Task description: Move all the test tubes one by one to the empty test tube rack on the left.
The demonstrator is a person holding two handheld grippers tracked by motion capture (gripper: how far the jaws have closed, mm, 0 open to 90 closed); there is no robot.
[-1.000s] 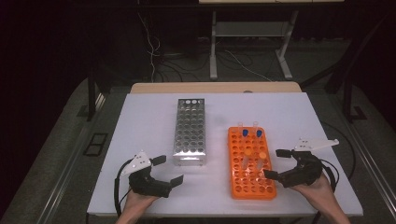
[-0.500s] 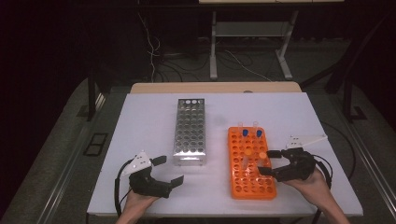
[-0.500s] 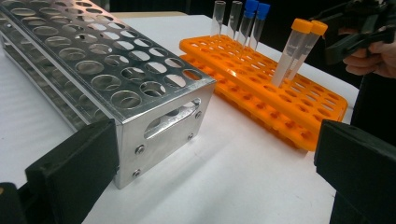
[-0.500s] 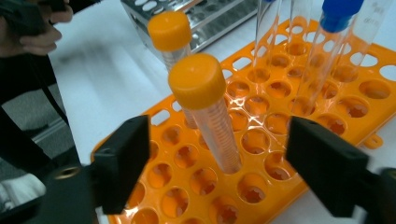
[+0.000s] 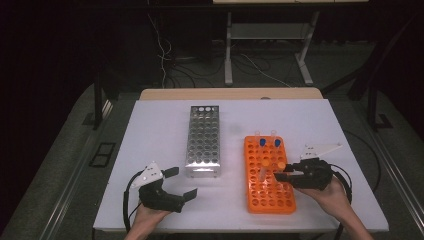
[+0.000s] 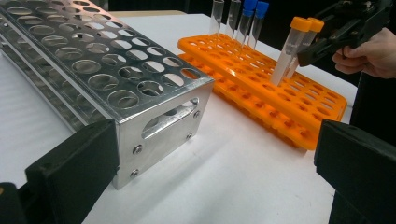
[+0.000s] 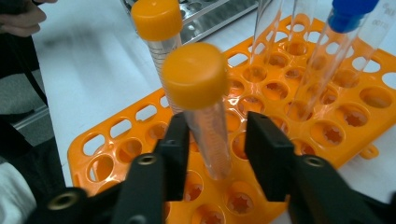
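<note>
Right gripper (image 7: 212, 140) jaws just closing around orange-capped tube (image 7: 201, 93) standing in orange rack (image 7: 116, 135), small gap on one side. Left gripper (image 5: 180, 182) spread wide, beside metal rack (image 5: 202, 142).

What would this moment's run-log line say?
right hand-held gripper: jaws just closing around orange-capped tube, right gap visible | orange rack: holds tube | left hand-held gripper: open

High overhead, two close gripper views (shared orange rack (image 5: 269, 175)).
</note>
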